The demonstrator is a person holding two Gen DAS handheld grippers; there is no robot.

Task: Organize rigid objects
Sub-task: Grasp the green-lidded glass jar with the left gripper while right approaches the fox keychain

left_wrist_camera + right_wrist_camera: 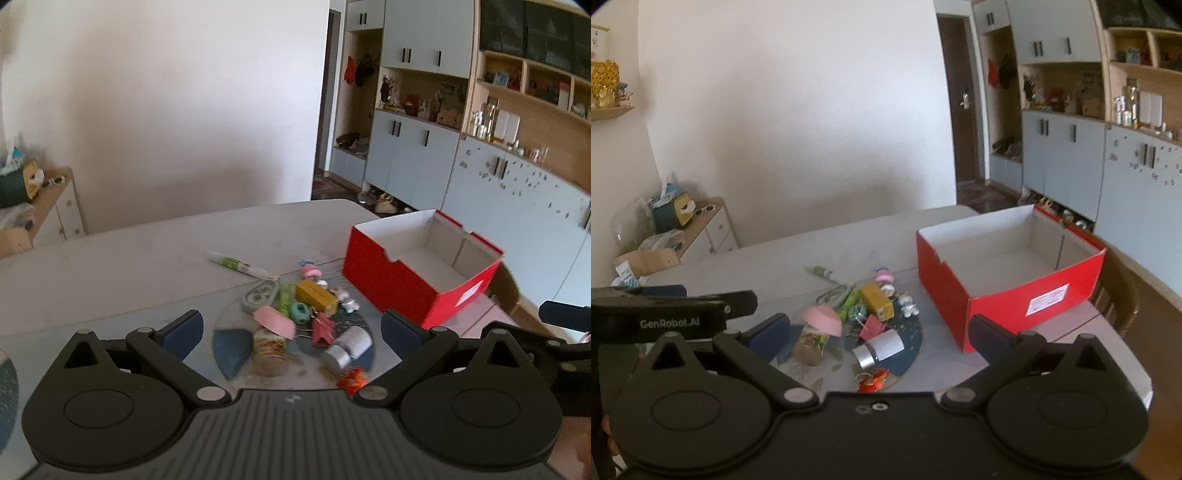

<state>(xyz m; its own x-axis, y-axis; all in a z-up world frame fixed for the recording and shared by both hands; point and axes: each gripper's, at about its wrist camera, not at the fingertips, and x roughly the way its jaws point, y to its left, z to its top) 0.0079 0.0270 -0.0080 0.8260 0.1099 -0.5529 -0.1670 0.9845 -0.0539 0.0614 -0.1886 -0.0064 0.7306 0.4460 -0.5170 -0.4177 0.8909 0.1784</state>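
Observation:
A pile of small objects lies on a round blue mat (231,350) (908,350): a yellow box (316,295) (877,301), a pink piece (275,320) (823,319), a jar (269,349) (810,345), a white bottle with a silver cap (349,347) (881,349), a red clip (323,328). A white and green pen (236,264) lies behind. An open red box (399,288) (960,295), empty, stands to the right. My left gripper (291,328) is open above the pile. My right gripper (879,332) is open above the pile too.
The grey table (147,258) (775,258) runs back to a white wall. A low wooden cabinet (55,199) (705,229) with clutter stands at the left. Cupboards and shelves (443,110) fill the right. A chair back (1119,295) is behind the red box.

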